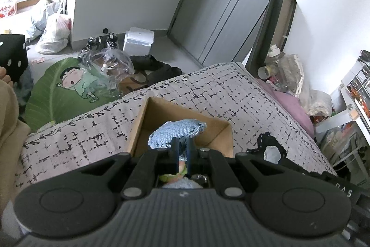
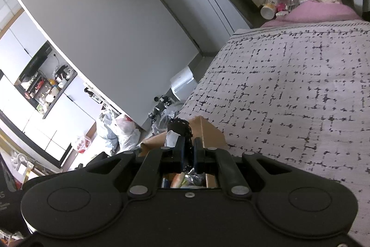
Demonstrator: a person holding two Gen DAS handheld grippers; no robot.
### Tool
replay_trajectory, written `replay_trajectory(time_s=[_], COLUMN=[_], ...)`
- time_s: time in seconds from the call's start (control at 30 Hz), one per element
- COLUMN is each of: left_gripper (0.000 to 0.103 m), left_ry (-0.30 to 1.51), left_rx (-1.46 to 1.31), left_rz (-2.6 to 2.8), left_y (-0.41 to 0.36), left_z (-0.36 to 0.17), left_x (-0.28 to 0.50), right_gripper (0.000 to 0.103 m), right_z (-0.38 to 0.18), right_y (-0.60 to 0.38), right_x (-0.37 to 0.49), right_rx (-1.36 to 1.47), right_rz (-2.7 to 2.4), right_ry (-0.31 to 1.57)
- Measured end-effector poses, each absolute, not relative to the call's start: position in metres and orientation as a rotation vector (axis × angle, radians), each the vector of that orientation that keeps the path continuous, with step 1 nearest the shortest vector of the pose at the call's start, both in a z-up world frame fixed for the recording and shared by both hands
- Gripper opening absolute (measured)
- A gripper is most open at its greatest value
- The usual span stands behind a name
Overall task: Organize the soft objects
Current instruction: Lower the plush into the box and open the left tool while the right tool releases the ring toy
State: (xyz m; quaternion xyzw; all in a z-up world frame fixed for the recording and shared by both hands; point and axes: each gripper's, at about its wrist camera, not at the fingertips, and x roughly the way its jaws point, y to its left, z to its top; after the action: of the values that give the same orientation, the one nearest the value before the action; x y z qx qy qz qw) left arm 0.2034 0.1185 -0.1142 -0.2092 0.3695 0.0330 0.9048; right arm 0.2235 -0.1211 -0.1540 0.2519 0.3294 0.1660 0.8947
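Note:
My left gripper (image 1: 182, 142) is shut on a light blue denim soft piece (image 1: 177, 132) and holds it over the open cardboard box (image 1: 141, 122) on the patterned bedspread (image 1: 231, 94). My right gripper (image 2: 187, 142) is shut on a black lace piece with a white patch (image 2: 179, 130), held above the box edge (image 2: 208, 131). That black piece also shows in the left wrist view (image 1: 269, 149), to the right of the box. Something pink and green lies low in the box (image 1: 178, 174).
A pink pillow (image 1: 291, 105) and bottles (image 1: 275, 61) lie at the bed's far corner. On the floor are a green leaf cushion (image 1: 57, 89), clear plastic bags (image 1: 108, 66), a white box (image 1: 138, 39) and a black bag (image 1: 157, 66). A grey door (image 1: 231, 4) stands behind.

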Motion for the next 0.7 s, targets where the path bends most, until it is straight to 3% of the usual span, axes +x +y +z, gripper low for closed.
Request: replay_trajectory(time_s=[0.7], left_gripper=[0.009], left_ry=[0.861], left_rx=[-0.483], left_rz=[0.101], left_y=[0.142], left_z=[-0.153], left_x=[0.252], right_gripper=[0.008], right_z=[-0.171], right_y=[-0.095], right_x=[0.255], right_rx=[0.546], right_rz=[0.374], right_ry=[0.719])
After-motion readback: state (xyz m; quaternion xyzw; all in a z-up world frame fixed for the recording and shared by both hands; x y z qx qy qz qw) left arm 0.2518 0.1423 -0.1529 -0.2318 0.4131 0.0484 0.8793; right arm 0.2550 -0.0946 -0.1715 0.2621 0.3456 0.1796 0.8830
